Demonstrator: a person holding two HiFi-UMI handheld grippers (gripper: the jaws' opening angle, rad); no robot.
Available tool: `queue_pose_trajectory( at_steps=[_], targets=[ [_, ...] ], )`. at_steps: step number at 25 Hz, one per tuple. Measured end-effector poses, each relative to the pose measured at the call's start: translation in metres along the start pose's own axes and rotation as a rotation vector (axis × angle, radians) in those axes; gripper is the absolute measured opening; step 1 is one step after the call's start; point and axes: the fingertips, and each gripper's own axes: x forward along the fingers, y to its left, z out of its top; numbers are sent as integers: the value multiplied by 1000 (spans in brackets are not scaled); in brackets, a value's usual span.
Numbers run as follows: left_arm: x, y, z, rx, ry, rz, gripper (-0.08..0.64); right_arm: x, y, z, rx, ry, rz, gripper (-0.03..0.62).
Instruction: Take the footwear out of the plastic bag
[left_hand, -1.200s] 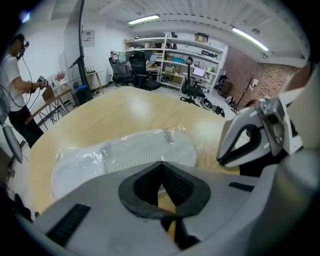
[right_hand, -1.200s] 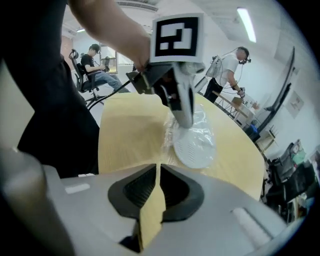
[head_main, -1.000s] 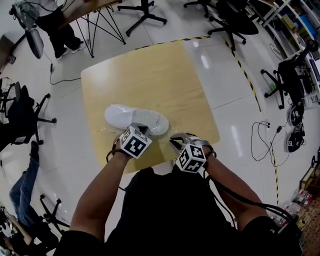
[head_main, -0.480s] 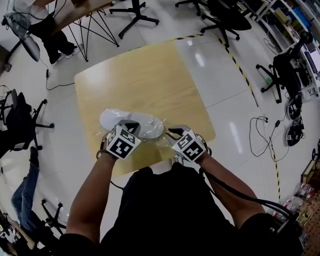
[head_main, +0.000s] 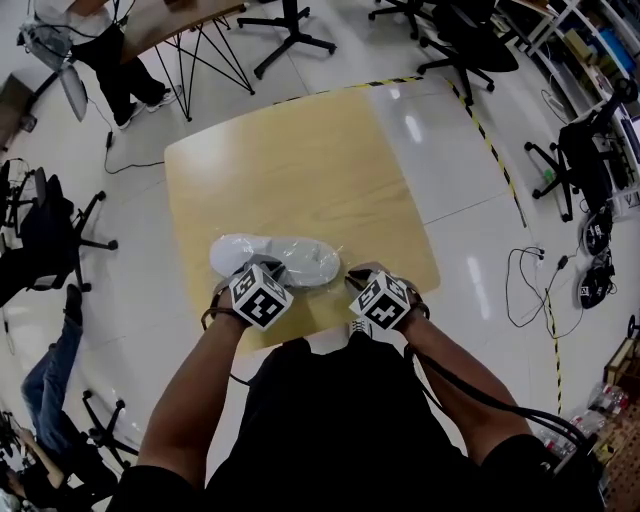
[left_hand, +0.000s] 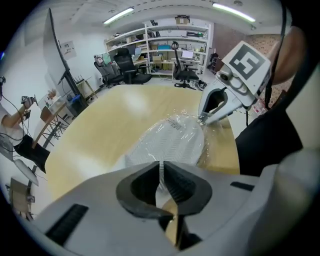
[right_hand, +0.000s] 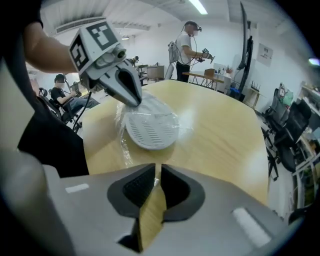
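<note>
- The left gripper's (left_hand: 161, 167) jaws were opening, a narrow slit apart, with nothing plainly between them.
- The right gripper's (right_hand: 158, 170) jaws were closing to a thin slit, with a glint of the plastic bag (right_hand: 122, 142) at their tips.
- The white slipper (head_main: 285, 258) lay inside the bag on the table (head_main: 300, 160), just ahead of both jaws.

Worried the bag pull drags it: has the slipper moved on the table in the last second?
Yes. The slipper has slid slightly toward the near edge of the wooden table.
</note>
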Motion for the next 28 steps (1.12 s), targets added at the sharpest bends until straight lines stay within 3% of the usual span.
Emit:
queue_pose_trajectory(
  at_steps=[6, 10, 12, 15, 19, 21, 25, 28],
  targets=[
    [-10, -26, -8, -65, -46, -12, 14, -10, -19, 1, 73, -24, 5, 35],
    [-24, -19, 3, -90, -162, 6, 19, -29, -19, 34, 249, -181, 100, 47],
    [-28, -14, 4, -66, -186, 20, 33, -23, -15, 37, 339, -182, 170, 71],
    [-23, -13, -4, -42, -145, 0, 78, -5, -8, 26, 454, -120, 257, 142],
    [-11, -21, -17, -15, -78, -35, 72, 4, -9, 28, 573, -135, 312, 146],
    [-9, -21, -18, -36, -93, -41, 36, 6, -6, 36, 628, -156, 352, 147],
    [-9, -19, -17, -71, -144, -34, 8, 11, -1, 48, 677, -156, 399, 160],
    [-10, -19, -19, -55, -140, -16, 7, 14, 1, 50, 667, -148, 393, 152]
  ],
)
